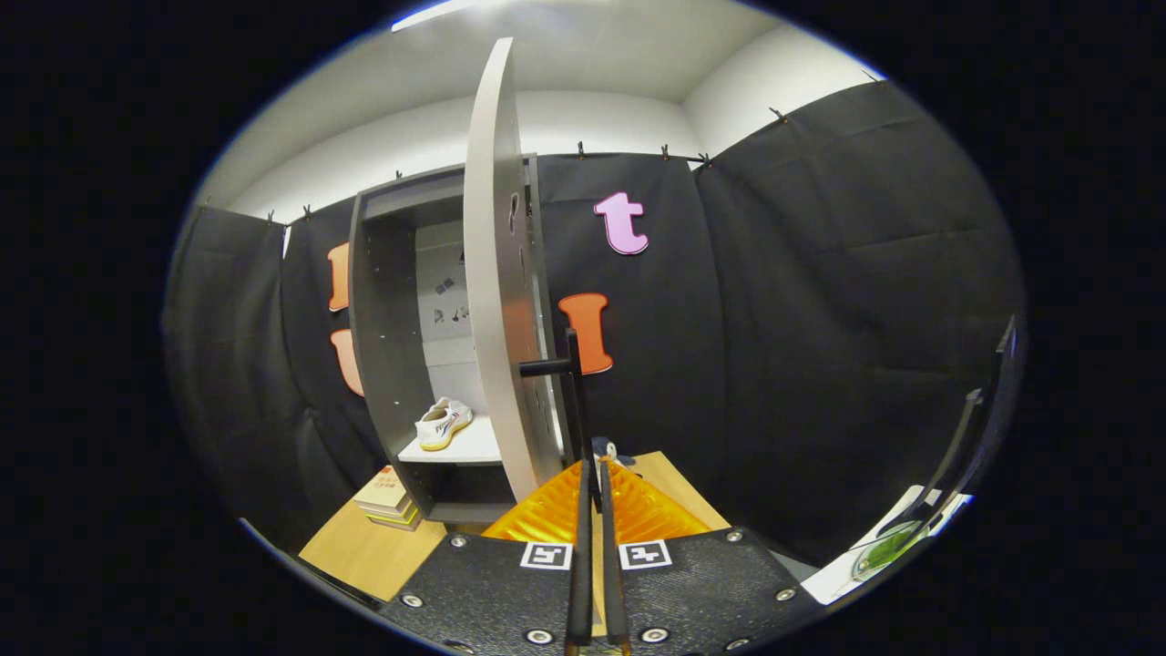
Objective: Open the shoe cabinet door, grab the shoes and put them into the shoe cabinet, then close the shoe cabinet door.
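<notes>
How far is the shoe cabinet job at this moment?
Done: the door stands open and a white shoe lies on the cabinet shelf. In hand: the gripper has its fingers closed on the dark door handle just ahead. Left: swing the door shut.
</notes>
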`<state>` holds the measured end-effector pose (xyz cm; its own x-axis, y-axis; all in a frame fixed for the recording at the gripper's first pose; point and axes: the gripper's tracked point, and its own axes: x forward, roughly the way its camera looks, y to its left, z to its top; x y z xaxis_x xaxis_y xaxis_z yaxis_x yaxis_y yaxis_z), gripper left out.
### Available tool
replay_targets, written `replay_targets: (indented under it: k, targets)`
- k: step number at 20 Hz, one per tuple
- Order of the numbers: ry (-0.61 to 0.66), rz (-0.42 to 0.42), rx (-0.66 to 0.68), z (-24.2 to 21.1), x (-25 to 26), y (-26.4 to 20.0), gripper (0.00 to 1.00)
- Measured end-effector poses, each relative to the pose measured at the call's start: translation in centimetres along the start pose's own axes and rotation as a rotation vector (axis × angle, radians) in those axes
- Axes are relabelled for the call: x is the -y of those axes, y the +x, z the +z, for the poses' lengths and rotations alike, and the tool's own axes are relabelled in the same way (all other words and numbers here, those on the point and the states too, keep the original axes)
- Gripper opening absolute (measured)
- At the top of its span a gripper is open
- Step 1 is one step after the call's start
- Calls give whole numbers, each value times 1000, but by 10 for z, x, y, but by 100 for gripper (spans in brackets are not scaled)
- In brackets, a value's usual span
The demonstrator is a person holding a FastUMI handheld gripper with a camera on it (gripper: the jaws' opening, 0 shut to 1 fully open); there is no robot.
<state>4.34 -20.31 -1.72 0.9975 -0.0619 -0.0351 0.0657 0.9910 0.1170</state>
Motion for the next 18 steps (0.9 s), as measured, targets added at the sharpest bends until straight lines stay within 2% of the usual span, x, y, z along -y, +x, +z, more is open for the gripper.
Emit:
replay_targets:
  k: [7,18]
  targets:
    - [-29,-30,9,10,-27,-33,4]
    - [-47,29,-19,-10,-128,-35,4]
